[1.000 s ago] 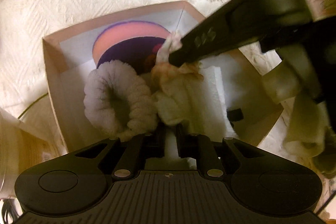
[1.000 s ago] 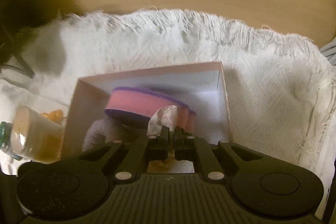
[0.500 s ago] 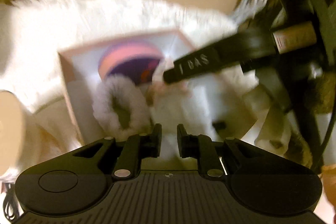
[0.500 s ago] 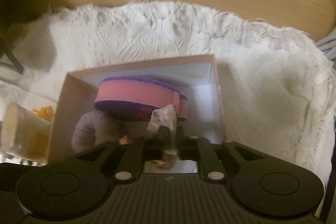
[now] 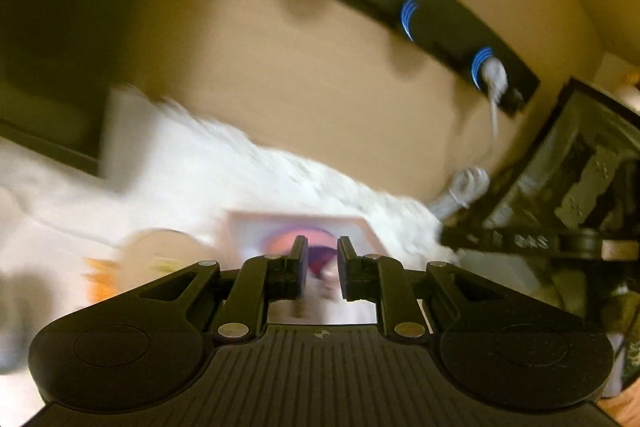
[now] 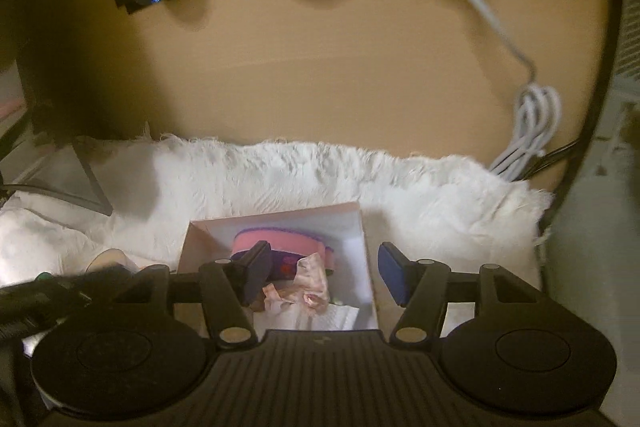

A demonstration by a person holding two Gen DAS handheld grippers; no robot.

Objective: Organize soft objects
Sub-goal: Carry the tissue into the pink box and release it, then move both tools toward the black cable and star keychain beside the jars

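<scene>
Crumpled pink-and-cream soft cloth (image 6: 310, 285) lain in shallow pale cardboard box (image 6: 276, 217), round pink-and-purple sponge pad (image 6: 280, 247) at twelve o'clock, right gripper (image 6: 324, 277) jaws just opened wide, emptied, left gripper (image 5: 322, 273) jaws narrowly parted, nothing held.

Under my matt black plastic jaws, fluffy white rug (image 6: 400, 183), smooth pale card box (image 6: 276, 217), pink and purple foam sponge (image 6: 280, 243), crumpled pinkish cloth (image 6: 312, 283), matt tan wood bench (image 6: 320, 67), glossy white cable (image 6: 532, 123)
</scene>
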